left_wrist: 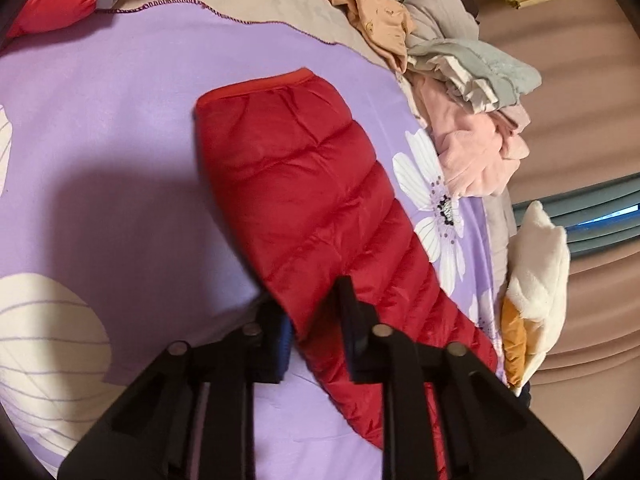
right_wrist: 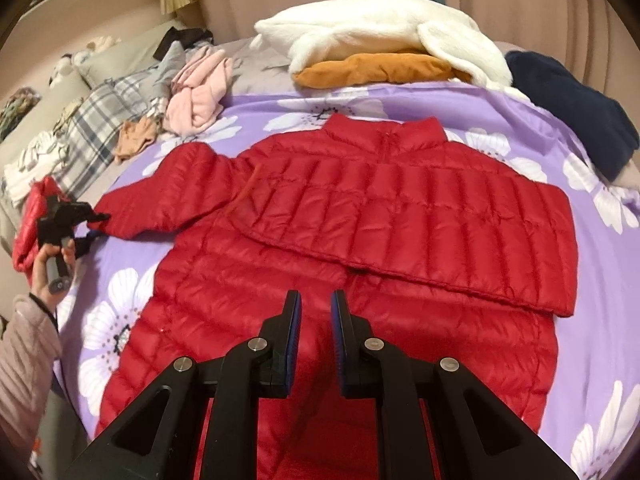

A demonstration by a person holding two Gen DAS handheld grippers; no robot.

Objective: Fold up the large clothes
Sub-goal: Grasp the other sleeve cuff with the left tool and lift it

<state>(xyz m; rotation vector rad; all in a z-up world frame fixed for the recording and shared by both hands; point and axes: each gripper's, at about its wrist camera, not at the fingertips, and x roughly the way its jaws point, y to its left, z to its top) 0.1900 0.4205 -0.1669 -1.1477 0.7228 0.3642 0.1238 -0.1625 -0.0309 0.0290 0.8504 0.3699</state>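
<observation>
Left gripper (left_wrist: 310,312) angled down, jaws clamped on sleeve fabric. From the right wrist view it sits at 9 o'clock, held by a hand (right_wrist: 48,268) in a pale quilted cuff. Right gripper (right_wrist: 316,304) angled down, jaws nearly together, nothing between them.

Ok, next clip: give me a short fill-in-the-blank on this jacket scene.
1. The left gripper is shut on the jacket's ____.
2. The red jacket lies on a ____ flowered sheet.
3. The right gripper holds ____.
4. The white fleece lies on something ____.

Missing: sleeve; purple; nothing; orange
</observation>
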